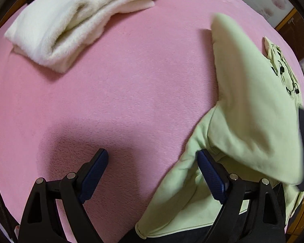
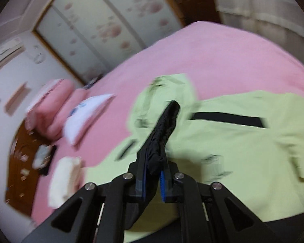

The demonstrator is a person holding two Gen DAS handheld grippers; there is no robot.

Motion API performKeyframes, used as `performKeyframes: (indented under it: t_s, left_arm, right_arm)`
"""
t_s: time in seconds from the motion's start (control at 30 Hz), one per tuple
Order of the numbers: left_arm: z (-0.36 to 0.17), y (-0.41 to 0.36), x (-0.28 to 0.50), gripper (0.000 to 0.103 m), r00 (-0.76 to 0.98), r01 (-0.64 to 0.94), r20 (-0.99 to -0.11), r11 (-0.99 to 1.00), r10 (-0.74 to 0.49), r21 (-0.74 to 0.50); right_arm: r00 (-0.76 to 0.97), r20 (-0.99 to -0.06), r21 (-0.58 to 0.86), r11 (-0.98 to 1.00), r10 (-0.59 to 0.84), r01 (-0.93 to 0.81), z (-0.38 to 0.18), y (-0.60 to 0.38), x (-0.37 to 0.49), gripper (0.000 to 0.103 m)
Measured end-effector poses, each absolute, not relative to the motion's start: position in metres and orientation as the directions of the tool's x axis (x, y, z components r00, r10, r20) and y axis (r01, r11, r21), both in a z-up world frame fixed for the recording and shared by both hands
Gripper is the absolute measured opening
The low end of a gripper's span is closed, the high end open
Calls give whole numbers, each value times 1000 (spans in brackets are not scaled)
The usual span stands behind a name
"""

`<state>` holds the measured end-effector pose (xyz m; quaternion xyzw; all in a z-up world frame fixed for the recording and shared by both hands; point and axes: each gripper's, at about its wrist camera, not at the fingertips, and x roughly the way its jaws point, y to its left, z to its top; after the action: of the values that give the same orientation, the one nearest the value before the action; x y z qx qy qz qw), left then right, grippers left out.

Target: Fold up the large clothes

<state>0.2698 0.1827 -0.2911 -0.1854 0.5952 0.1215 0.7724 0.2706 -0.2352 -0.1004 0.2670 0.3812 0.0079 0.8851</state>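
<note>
Cream blanket (image 1: 79, 22) lies folded on pink bed (image 1: 131, 93), apart from green jacket (image 1: 249, 109).

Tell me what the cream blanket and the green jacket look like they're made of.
Cream blanket: likely plush fleece, with a fuzzy, matte nap. Green jacket: seemingly smooth woven fabric, matte with soft creases; the black cuff in the right gripper looks gathered, probably elastic.

Matt green cloth jacket (image 1: 251, 109), fuzzy pink bedspread (image 1: 121, 93), fluffy cream blanket (image 1: 71, 24).
</note>
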Motion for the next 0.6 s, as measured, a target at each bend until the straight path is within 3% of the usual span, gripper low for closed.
performKeyframes:
  t_s: [0.17,0.4,0.6]
  left_arm:
    - [-297,182,271,89,257,-408,-966,905,-11,-119]
    - [-293,176,275,89,251,-381,-968,920,13,-87]
    - [-245,148,276,81,391,-319,-917,946,82,-51]
  right_arm:
    - [582,-811,342,850,52,401,-151,-285,251,10]
    - [399,-917,175,876,-21,449,-219,-299,251,12]
    - [412,-893,7,910,-181,415,-195,-275,246,30]
